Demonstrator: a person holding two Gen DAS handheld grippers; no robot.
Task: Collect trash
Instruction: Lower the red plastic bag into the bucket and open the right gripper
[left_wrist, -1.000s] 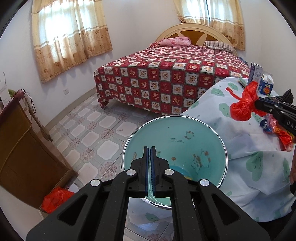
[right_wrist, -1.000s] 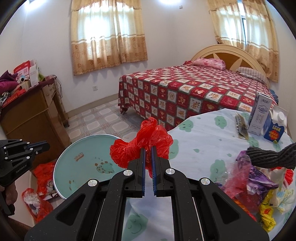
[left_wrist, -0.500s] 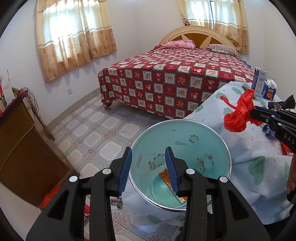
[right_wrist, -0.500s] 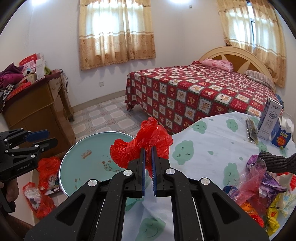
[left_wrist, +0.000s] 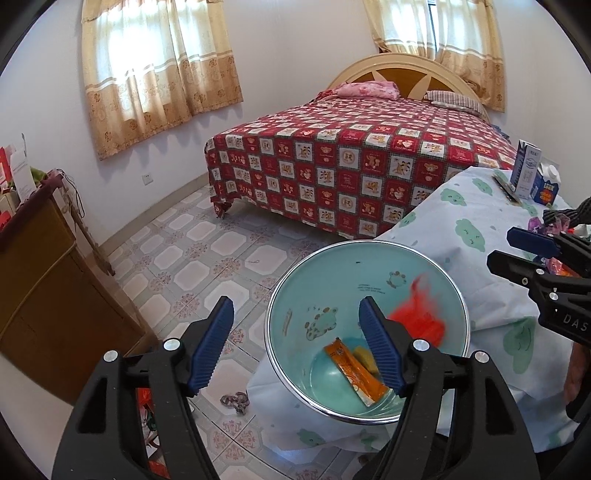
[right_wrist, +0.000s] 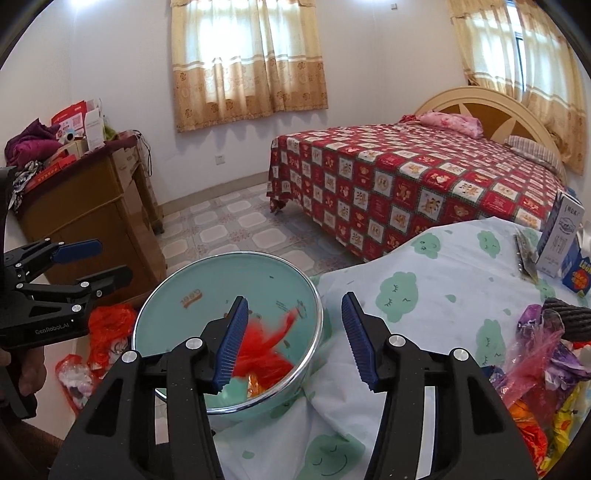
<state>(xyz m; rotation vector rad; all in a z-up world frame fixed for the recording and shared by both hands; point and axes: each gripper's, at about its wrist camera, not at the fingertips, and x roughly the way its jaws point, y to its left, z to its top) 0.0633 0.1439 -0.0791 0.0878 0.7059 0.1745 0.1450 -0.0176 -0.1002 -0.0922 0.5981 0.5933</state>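
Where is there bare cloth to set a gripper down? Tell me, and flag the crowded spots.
Free: the middle of the tablecloth, bordered by the basin on the left, the cartons at the far right and the wrapper pile at the near right. Crowded: the wrapper pile and the corner with the cartons.

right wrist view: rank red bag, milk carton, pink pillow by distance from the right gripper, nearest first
From the right gripper:
1. Red bag, blurred, in the teal bin just left of the fingers.
2. Milk carton, standing far right on the table.
3. Pink pillow, at the head of the bed, across the room.
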